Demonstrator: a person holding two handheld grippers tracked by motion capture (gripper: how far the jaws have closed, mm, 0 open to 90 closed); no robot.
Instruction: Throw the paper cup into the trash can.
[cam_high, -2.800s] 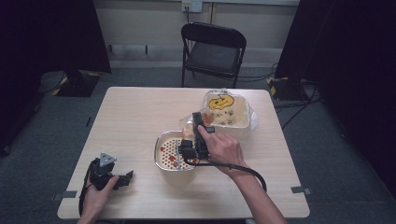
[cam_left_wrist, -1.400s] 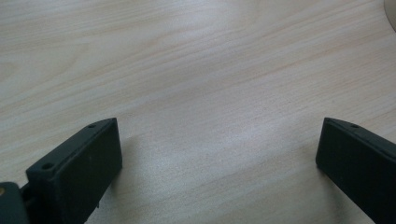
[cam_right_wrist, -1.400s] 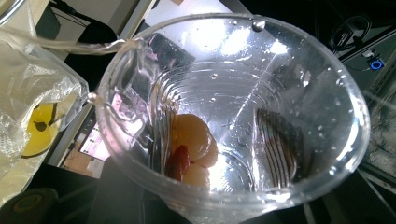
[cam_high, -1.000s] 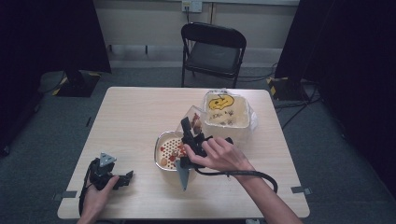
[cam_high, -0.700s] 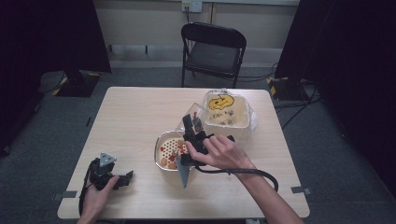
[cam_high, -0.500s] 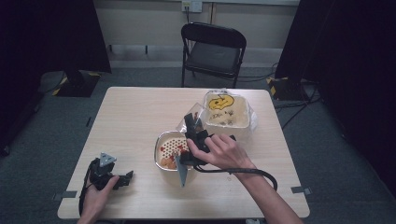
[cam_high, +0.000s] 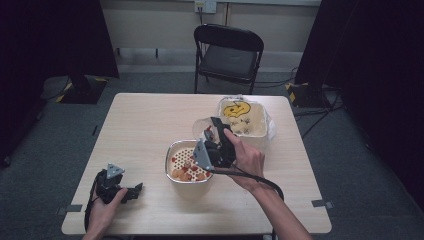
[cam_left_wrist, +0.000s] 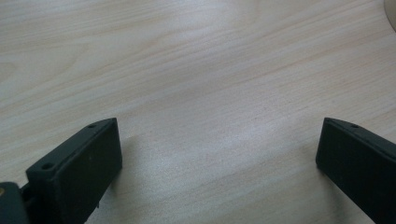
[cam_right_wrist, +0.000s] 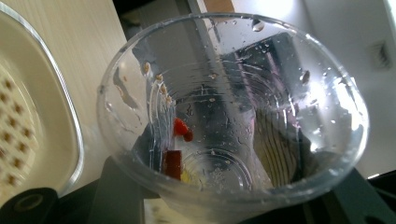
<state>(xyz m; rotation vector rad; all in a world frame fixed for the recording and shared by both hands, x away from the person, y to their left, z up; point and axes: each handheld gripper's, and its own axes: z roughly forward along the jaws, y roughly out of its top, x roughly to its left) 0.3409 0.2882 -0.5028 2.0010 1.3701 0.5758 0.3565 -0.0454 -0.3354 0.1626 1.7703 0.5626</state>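
Note:
My right gripper (cam_high: 212, 142) is shut on a clear plastic cup (cam_high: 204, 128), held tilted above the far right rim of a cream strainer bowl (cam_high: 170, 156) with orange and red pieces in it. In the right gripper view the wet cup (cam_right_wrist: 233, 116) has its mouth toward the camera, a few red bits (cam_right_wrist: 181, 129) stick inside it, and my right gripper (cam_right_wrist: 233, 207) clasps its base. The bowl's rim (cam_right_wrist: 70, 135) lies to the left. My left gripper (cam_high: 135, 191) rests on the table at the front left, and in its own view my left gripper (cam_left_wrist: 219, 154) stands open over bare wood.
A white tub (cam_high: 260, 131) with a yellow pumpkin face stands behind the right hand. A black folding chair (cam_high: 227, 52) sits beyond the table's far edge. The wooden table (cam_high: 145, 125) has free room on its left half.
The right hand has lifted the cup up off the strainer bowl and drawn it slightly toward the tub. The left gripper has stayed where it was.

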